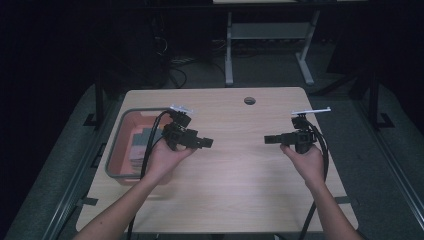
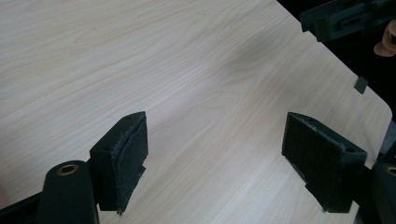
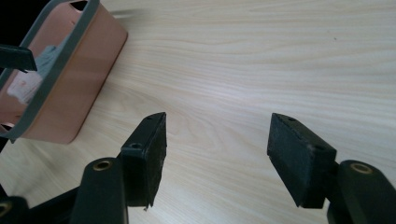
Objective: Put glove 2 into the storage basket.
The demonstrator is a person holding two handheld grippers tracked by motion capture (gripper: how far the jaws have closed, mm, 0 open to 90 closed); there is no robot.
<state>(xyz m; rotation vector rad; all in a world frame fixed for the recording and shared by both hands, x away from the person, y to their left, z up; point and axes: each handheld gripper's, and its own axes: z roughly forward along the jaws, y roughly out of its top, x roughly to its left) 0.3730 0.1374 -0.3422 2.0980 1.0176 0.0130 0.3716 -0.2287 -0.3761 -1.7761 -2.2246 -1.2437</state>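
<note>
- Dark room around a pale wooden desk (image 1: pixel 235 170), bare between the two tongs.
- Left tongs (image 1: pixel 206 143) and right tongs (image 1: pixel 270 139) point at each other over the desk, both with jaws apart and holding nothing.
- One basket (image 1: pixel 116 150), pinkish with a grey rim, sits just outside the left tongs, behind their hand; its long side runs away from the person.
- Folded cloths (image 1: pixel 142 145) lie inside; their count is unclear.
- Left tongs are much nearer, so they would likely reach in.

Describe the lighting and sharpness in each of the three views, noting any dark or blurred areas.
High view: the table is lit, the room around it nearly black. Left gripper view: bright wood, a soft shadow patch, the left hand-held gripper jaws slightly soft. Right gripper view: even light, the basket edge blurred.
</note>
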